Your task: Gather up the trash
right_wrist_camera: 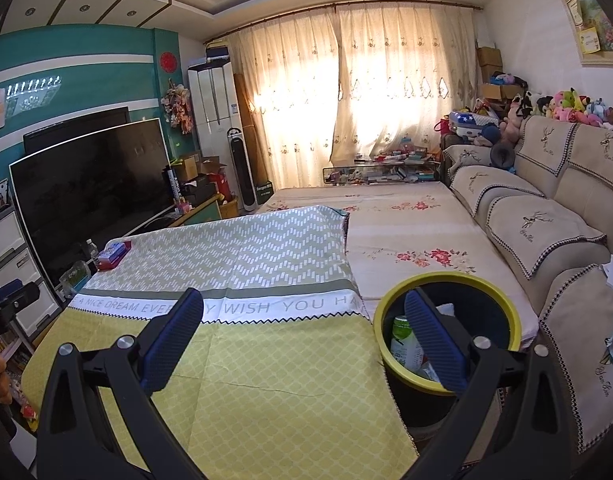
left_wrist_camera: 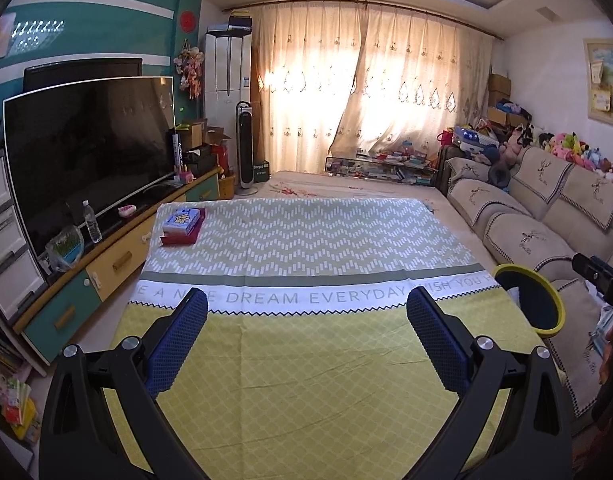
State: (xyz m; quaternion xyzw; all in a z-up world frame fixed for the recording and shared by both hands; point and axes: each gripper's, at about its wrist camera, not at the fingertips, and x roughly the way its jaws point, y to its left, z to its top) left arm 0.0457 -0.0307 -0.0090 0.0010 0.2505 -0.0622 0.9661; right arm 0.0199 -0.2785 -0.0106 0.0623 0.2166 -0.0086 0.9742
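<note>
Standing just right of the cloth-covered table (right_wrist_camera: 266,360), the yellow-rimmed bin (right_wrist_camera: 502,312) with trash was recorded; right gripper (right_wrist_camera: 302,344) nearer, left gripper (left_wrist_camera: 306,336) alongside; both spread wide, nothing held.

Two tools show, the left tool (left_wrist_camera: 306,304) and the right tool (right_wrist_camera: 304,306), each with two blue-padded fingers spread apart and nothing between them. One bench (left_wrist_camera: 306,380) stands under one yellow and green patterned cloth (left_wrist_camera: 306,240). One yellow-rimmed black trash bin (right_wrist_camera: 506,320) sits just beside the bench; at least one green and white bottle (right_wrist_camera: 404,340) lies inside, the other contents being too hidden to count. One box stack (left_wrist_camera: 182,224) rests on the cloth. One water bottle (left_wrist_camera: 92,222) stands by one television (left_wrist_camera: 90,152).
</note>
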